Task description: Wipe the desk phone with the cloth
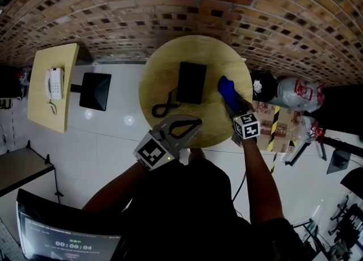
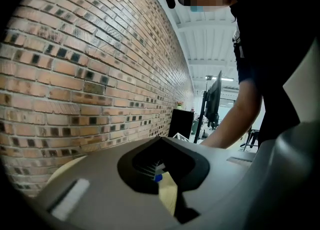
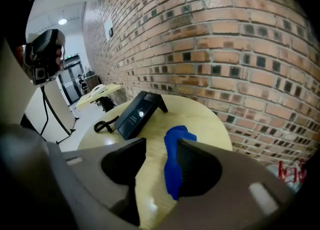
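A black desk phone (image 1: 191, 82) (image 3: 140, 113) stands in the middle of a round wooden table (image 1: 161, 72), its coiled cord (image 1: 164, 106) lying to its left. A blue cloth (image 1: 227, 89) (image 3: 174, 160) lies bunched on the table to the right of the phone. My right gripper (image 1: 233, 105) (image 3: 160, 166) hovers over the cloth's near end with its jaws open; the cloth rests against the inner face of the right-hand jaw and is not pinched. My left gripper (image 1: 195, 122) (image 2: 162, 174) hangs over the table's near edge, shut with nothing in it.
A brick wall (image 3: 215, 39) runs behind the table. To the left stand a small square table (image 1: 39, 92) bearing a white phone (image 1: 55, 83) and a black box (image 1: 95, 91) on the floor. Bags (image 1: 295, 92) and stands crowd the right. A screen (image 1: 62, 237) is at lower left.
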A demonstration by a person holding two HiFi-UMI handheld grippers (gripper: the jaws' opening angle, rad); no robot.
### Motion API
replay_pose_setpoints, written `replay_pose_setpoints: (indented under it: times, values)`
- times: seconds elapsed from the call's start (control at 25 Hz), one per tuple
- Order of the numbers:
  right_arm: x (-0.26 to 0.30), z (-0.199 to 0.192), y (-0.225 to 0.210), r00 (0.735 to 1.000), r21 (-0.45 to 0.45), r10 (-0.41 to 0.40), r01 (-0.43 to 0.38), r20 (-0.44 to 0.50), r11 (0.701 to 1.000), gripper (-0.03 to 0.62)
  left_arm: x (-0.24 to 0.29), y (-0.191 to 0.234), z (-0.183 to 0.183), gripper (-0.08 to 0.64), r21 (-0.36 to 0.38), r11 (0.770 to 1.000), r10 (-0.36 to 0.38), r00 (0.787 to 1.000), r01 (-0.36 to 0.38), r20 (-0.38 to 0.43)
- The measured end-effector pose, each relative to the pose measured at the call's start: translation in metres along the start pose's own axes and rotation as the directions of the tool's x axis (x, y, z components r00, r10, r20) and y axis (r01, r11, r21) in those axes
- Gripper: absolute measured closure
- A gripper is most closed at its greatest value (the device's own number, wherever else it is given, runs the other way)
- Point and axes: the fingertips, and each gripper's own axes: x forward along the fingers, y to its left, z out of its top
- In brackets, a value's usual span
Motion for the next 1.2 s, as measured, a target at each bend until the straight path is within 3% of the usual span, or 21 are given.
replay_pose_setpoints:
  times: [0.32,0.76,0.96,1.2]
  values:
    - [0.032,-0.035,-0.038,0.994,0.078,0.010,-0.002,-0.108,0.997,0.413,0.009,0.002,-0.009,0.554,-0.016,1.000,0.015,0.999,-0.015,-0.030]
    - [0.064,-0.047,-0.047,0.982,0.042,0.043,-0.036,-0.185,0.998,0.438,0.006,0.007,-0.023,0.554,-0.048,0.997,0.058,0.996,-0.061,-0.067]
    - [0.070,-0.048,-0.048,0.980,0.063,0.049,-0.037,-0.191,0.997,0.493,0.002,0.012,-0.025,0.554,-0.059,0.995,0.079,0.994,-0.084,-0.069]
    - [0.068,-0.039,-0.045,0.983,0.073,0.059,-0.047,-0.174,0.996,0.512,-0.002,0.013,-0.025,0.554,-0.055,0.994,0.090,0.994,-0.093,-0.063]
